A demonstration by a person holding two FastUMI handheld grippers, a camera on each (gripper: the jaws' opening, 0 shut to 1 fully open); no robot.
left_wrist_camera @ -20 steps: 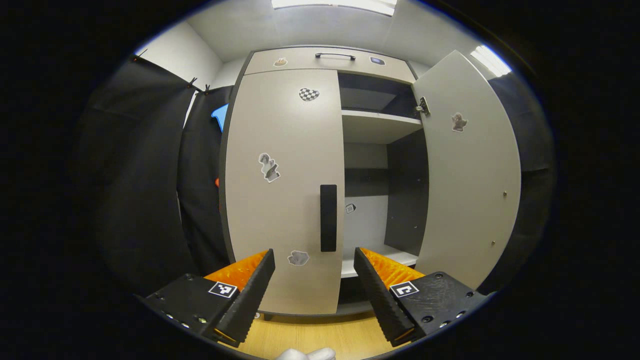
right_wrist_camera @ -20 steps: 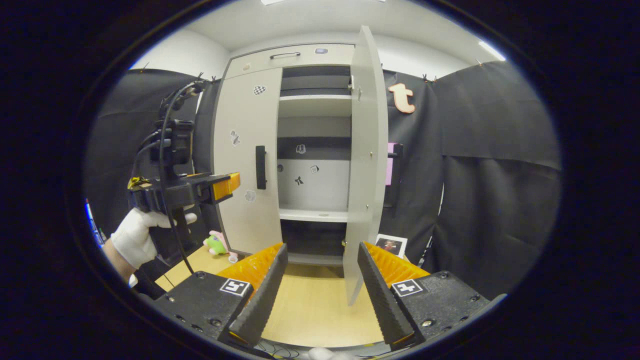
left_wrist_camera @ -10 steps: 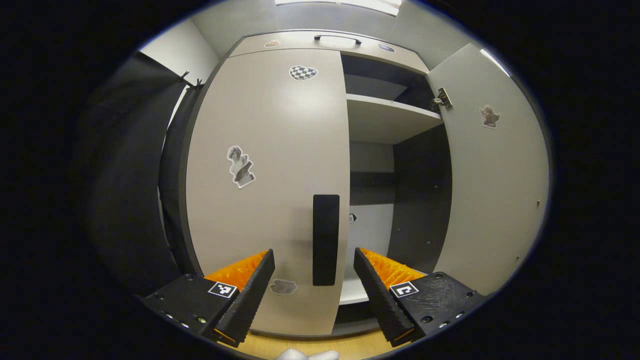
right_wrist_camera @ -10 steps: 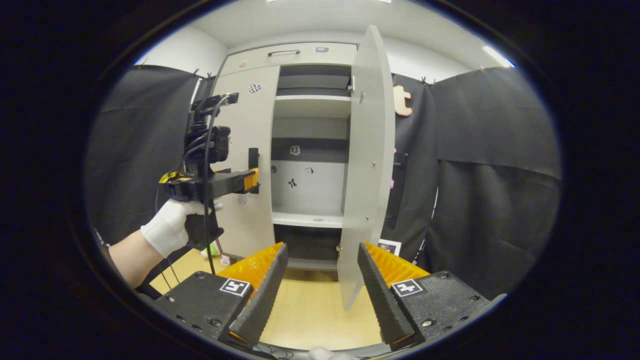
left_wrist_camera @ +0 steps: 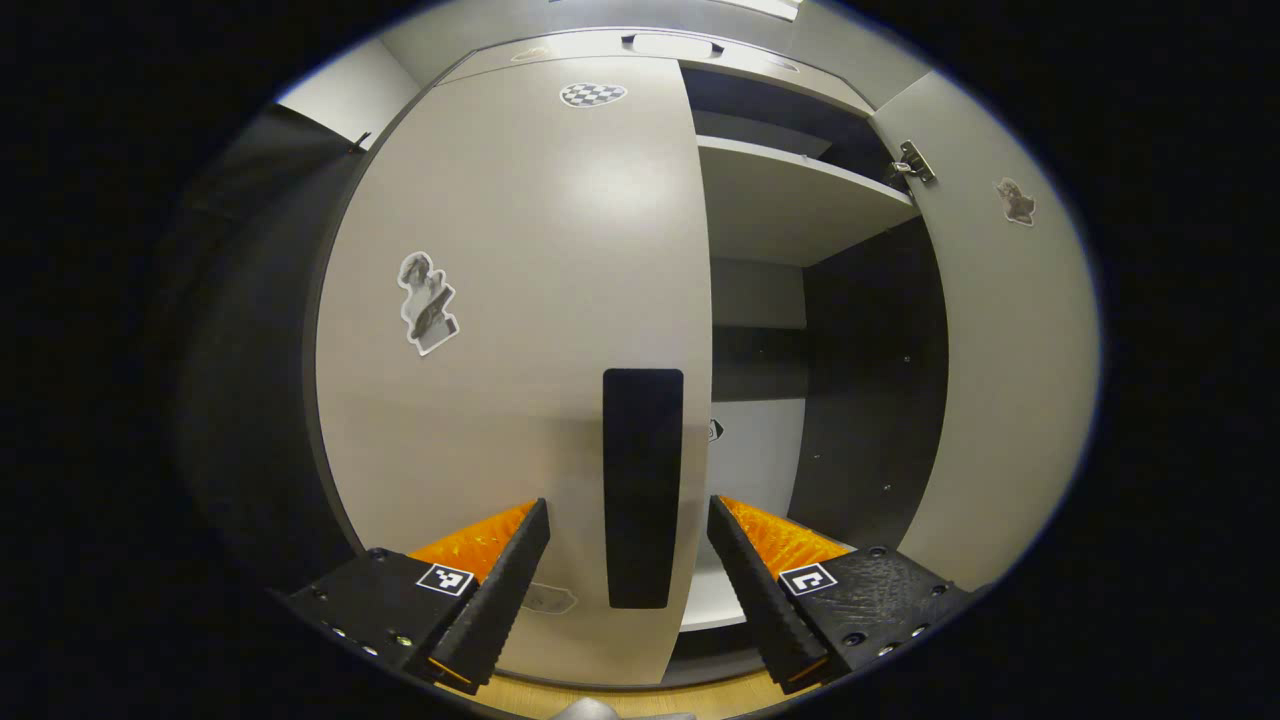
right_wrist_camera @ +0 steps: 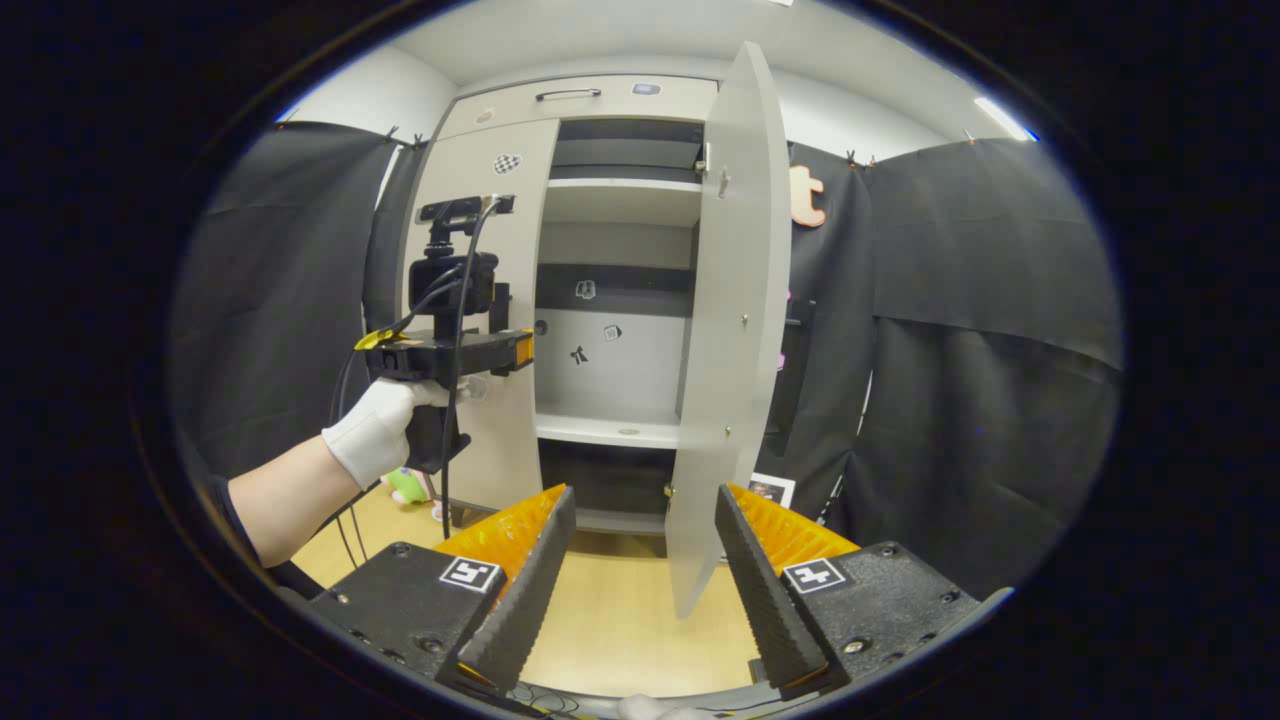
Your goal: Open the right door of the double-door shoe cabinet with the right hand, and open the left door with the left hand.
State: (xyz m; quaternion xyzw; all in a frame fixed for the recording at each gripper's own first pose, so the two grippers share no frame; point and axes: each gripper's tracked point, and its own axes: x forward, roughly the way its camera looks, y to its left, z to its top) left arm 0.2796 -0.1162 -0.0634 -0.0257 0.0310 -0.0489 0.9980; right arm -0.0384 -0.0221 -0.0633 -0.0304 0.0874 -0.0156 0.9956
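Black cloth booth walls point(right_wrist_camera: 960, 330), light wood floor point(right_wrist_camera: 620, 610), white ceiling point(right_wrist_camera: 600, 40) w/ strip light point(right_wrist_camera: 1005, 118).

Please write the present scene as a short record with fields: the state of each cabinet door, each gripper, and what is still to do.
right door: swung open, shelves exposed
left door: closed
left door handle: black vertical bar, between the open fingers of the left gripper, not yet clamped
right gripper: open, holding nothing, back from the cabinet
gloved hand: holds the left gripper at the left door
remaining step: grip handle, pull left door open
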